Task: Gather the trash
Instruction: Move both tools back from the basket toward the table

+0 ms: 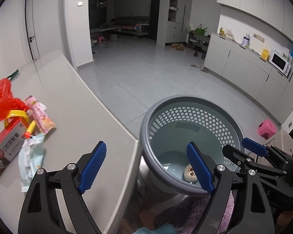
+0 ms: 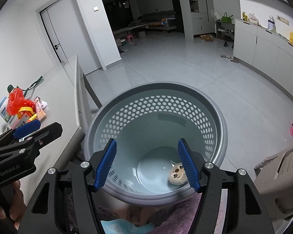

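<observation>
"GenRobot.AI" on left claw (image 2: 27,129) body. Red-grey box (image 1: 8,143): Chinese chars "口腔溃疡…", rest unreadable.

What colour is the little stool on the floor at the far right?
The small plastic stool is pink, clearest in the left wrist view, beyond the grey perforated basket.

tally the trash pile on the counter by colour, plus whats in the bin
Red: 2, plastic bag and box
Yellow: 2, ring and tube
Pink: 1, wrapper
Pale green: 1, wrapper
Beige, in the bin: 1, round toy
Total: 7
</observation>
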Demonstrator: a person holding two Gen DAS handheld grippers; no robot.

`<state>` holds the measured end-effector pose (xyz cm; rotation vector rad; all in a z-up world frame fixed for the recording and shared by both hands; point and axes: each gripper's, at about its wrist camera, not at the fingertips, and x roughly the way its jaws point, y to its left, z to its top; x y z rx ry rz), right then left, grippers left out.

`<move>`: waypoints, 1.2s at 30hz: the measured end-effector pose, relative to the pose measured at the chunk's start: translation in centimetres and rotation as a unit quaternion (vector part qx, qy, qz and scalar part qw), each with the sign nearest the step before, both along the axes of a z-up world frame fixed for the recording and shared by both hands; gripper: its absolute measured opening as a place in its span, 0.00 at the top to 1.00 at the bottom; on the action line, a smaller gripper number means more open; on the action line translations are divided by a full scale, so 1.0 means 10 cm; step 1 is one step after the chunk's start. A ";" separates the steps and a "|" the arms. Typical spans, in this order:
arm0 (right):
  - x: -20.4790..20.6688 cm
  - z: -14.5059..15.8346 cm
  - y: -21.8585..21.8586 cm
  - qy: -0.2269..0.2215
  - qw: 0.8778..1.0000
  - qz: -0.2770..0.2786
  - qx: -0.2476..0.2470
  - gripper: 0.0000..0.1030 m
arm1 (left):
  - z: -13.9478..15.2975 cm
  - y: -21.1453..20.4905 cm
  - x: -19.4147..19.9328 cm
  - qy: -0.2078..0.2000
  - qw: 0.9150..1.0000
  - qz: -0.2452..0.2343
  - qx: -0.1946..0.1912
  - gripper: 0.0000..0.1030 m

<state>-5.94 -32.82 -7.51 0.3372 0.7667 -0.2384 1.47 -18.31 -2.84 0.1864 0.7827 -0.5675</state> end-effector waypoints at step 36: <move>0.27 0.35 1.07 -0.030 0.994 0.102 -0.036 0.37 | 0.40 1.33 0.01 -0.063 0.990 0.122 -0.030 0.15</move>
